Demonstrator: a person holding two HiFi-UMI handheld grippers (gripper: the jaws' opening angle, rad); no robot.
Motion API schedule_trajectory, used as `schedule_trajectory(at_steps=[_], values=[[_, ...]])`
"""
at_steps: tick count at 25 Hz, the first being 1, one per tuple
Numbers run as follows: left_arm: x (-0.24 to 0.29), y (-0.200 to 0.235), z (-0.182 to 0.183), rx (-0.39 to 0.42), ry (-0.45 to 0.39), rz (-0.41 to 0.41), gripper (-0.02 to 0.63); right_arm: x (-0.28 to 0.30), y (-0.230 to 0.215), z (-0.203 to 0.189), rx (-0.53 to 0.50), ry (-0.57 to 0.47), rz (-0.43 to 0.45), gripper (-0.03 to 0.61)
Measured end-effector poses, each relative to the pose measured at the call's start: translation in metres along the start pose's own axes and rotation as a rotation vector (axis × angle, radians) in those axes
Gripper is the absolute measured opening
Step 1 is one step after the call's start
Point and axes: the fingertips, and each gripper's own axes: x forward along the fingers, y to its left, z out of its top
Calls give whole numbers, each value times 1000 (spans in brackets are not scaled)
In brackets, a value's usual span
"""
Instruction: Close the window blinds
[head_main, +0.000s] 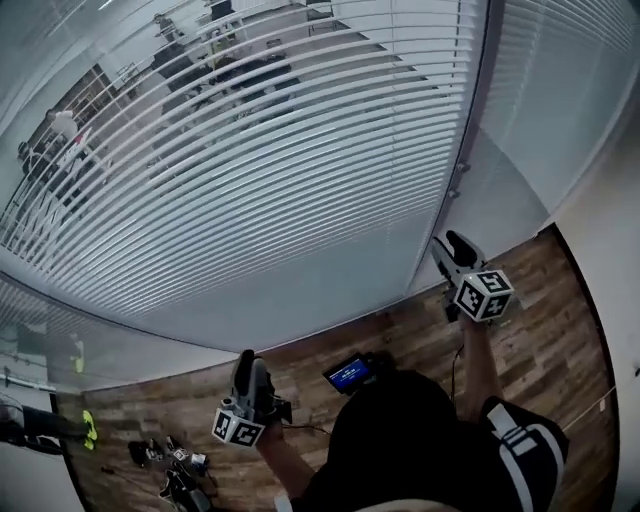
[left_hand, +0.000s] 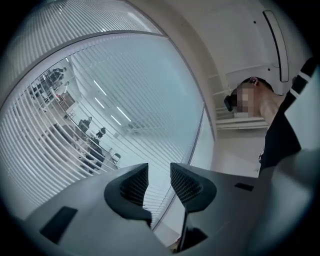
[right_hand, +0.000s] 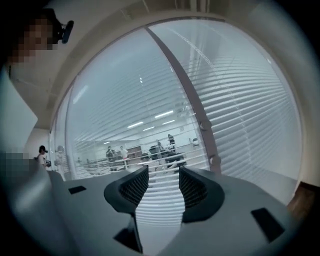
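Jaws apart on left gripper (left_hand: 159, 175) and right gripper (right_hand: 163, 177) alike, clasping nothing. Pointing toward the blinds (head_main: 250, 170), well apart from them. Thin, light slats, easily bent and seemingly behind glass, so no place to pinch. Better to take the small knob (right_hand: 204, 125) on the post (head_main: 455, 190), perhaps the tilt control; smooth, likely slippery. Underfoot, wooden floor (head_main: 560, 330); through the upper slats, an office with people.
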Motion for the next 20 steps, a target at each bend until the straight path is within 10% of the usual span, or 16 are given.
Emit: schedule_trajectory(at_steps=[8, 20], values=[[35, 39, -11, 30, 59, -57, 132, 6, -51, 47, -434, -101, -324, 172], [101, 86, -60, 14, 131, -266, 132, 62, -96, 38, -843, 60, -492, 172]])
